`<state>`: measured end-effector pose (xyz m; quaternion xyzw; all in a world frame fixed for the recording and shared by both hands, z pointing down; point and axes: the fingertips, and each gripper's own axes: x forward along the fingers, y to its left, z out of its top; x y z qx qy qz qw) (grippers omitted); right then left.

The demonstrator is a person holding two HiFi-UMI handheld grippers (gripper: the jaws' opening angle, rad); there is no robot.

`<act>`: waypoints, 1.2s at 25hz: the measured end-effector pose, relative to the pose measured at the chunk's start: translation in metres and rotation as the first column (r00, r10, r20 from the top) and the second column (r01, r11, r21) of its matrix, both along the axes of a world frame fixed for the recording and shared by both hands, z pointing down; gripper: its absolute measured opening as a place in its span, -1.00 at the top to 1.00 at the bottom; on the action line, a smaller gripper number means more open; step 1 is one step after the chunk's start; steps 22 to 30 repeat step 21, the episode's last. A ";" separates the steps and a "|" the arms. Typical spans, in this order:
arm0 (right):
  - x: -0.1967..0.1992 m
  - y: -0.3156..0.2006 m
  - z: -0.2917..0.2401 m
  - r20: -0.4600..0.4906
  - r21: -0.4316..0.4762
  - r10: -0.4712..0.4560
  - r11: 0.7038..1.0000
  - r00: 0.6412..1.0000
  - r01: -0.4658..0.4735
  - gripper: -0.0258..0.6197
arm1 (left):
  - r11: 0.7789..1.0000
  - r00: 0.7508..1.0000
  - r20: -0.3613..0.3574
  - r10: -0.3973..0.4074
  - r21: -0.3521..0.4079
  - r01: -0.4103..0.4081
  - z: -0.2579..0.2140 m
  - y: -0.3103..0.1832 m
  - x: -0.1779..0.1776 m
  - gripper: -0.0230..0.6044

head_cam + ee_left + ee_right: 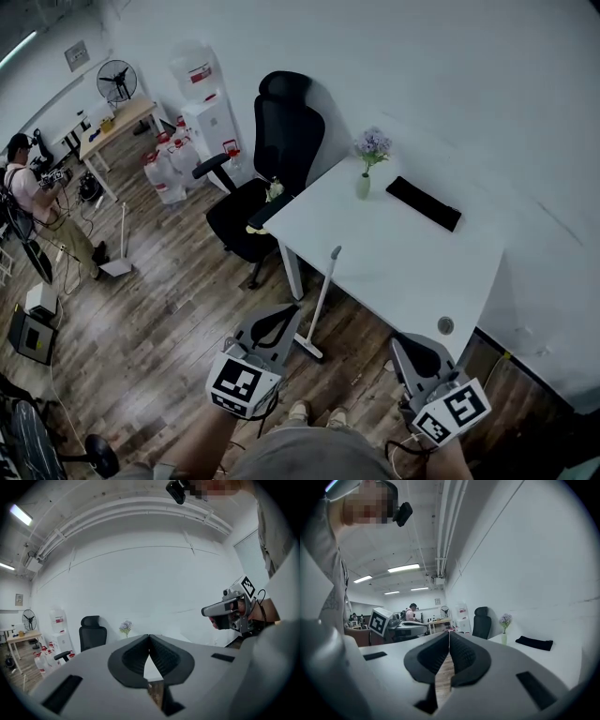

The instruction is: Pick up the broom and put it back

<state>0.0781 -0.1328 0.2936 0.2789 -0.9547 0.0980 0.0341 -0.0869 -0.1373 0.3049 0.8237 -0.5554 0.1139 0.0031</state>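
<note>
**Broom parked at the desk, both my grippers empty**

The broom (320, 298) leans on the white desk's (403, 267) front edge, head on the floor, just ahead of me. My left gripper (286, 315) and right gripper (404, 343) are both closed on nothing, short of it. Pick-up not started, I reckon. Next: open one, close round the handle.

Grey left tool (284, 316) and right tool (409, 344), black pads (133, 660), black-and-white marker cubes (244, 384).

Desk (403, 267) bears vase (363, 186), black pad (424, 203)
</note>
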 end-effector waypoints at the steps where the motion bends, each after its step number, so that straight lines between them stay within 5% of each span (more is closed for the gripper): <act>1: -0.001 0.002 0.002 -0.009 -0.002 -0.008 1.000 1.000 0.008 0.82 | 1.000 1.000 -0.001 0.002 -0.002 -0.002 0.001 0.000 0.001 0.88; 30: -0.002 0.004 -0.006 0.011 0.021 -0.042 0.999 0.999 0.042 0.82 | 1.000 1.000 0.015 0.011 -0.015 -0.011 0.001 0.010 0.018 0.88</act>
